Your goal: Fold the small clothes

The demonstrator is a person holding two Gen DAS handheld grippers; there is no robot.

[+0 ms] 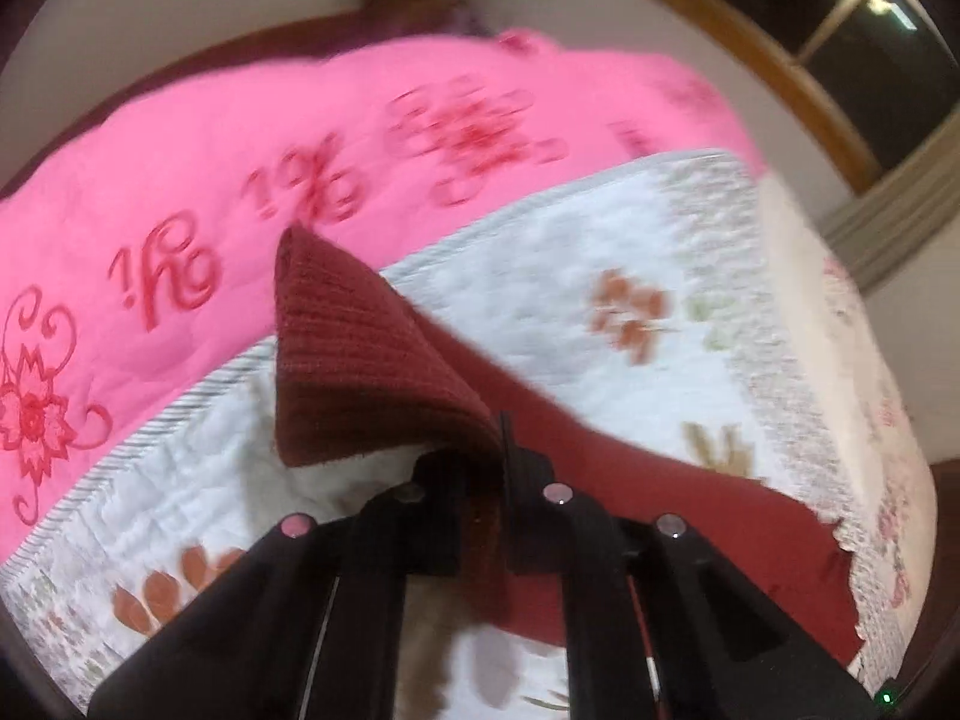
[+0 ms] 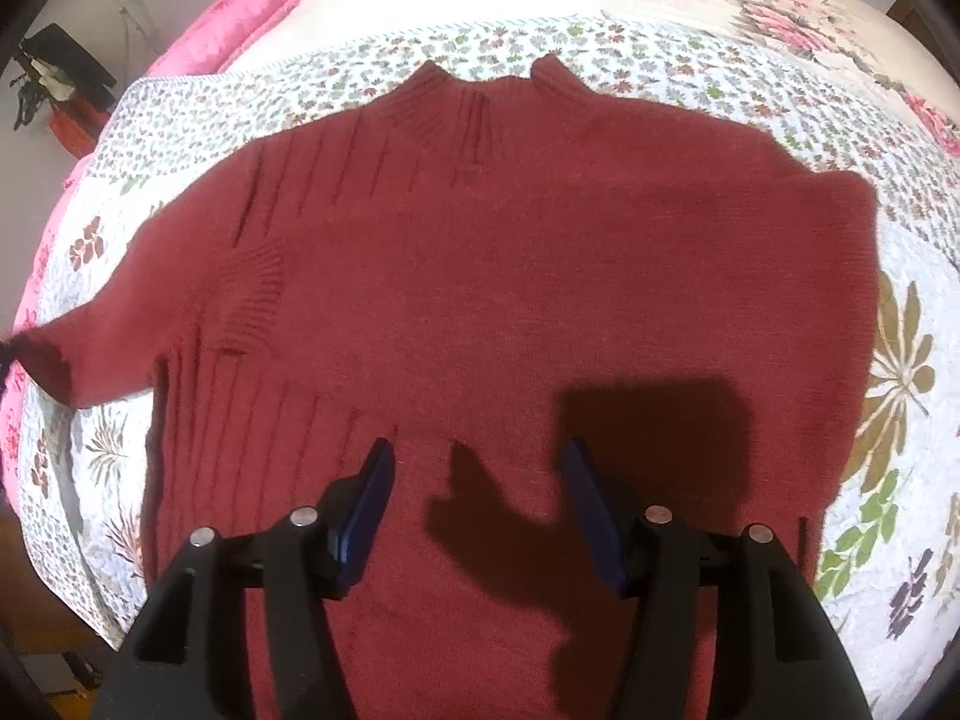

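Observation:
A dark red knitted sweater (image 2: pixel 510 276) lies flat on the bed, its collar toward the far side. One sleeve is folded across the body, its ribbed cuff (image 2: pixel 252 294) resting on the chest. The other sleeve (image 2: pixel 60 354) stretches to the left edge of the right wrist view. My left gripper (image 1: pixel 480 468) is shut on that sleeve's ribbed cuff (image 1: pixel 360 360), which it holds lifted above the quilt. My right gripper (image 2: pixel 477 480) hovers open over the sweater's lower body, nothing between its blue pads (image 2: pixel 366 504).
A white floral quilt (image 2: pixel 900 360) covers the bed under the sweater. A pink embroidered blanket (image 1: pixel 240 180) lies along the far side. A wood-framed window (image 1: pixel 840 18) and a wall stand beyond the bed. The bed's edge drops off at the left in the right wrist view.

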